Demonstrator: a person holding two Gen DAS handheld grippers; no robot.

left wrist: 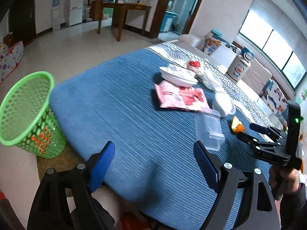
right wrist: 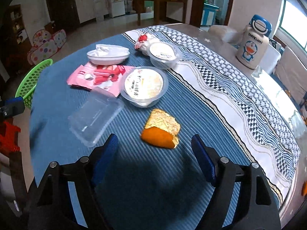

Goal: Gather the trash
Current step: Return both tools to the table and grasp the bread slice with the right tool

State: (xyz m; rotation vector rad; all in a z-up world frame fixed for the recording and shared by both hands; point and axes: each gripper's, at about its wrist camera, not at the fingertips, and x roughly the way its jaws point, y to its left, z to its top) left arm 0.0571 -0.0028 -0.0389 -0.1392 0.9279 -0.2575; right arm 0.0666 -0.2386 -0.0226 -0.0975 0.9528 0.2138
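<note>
The fingers (left wrist: 104, 164) of the left gripper (left wrist: 155, 163) stood wide apart with nothing between them, and the fingers (right wrist: 106, 153) of the right gripper (right wrist: 154, 153) were spread just as wide, also empty, hovering just short of the orange peel (right wrist: 161, 131).

The surface (right wrist: 63, 153) wore a blue ribbed cloth, and the green basket (left wrist: 25, 113) stood off its far left corner, well apart from the orange peel, with something orange already inside. On the cloth, taking the peel as the mark: the clear plastic box (right wrist: 94, 115) lay just to its left, the pink wrapper (right wrist: 99, 76) farther back on that side, and the white dish (right wrist: 108, 54) behind the wrapper. The lidded round cup (right wrist: 144, 86) sat directly beyond the peel, a second lidded cup (right wrist: 164, 54) farther back still, touching a crumpled red-and-white wrapper (right wrist: 143, 40). A white cartoon bottle (right wrist: 253, 42) stood far off to the right.
</note>
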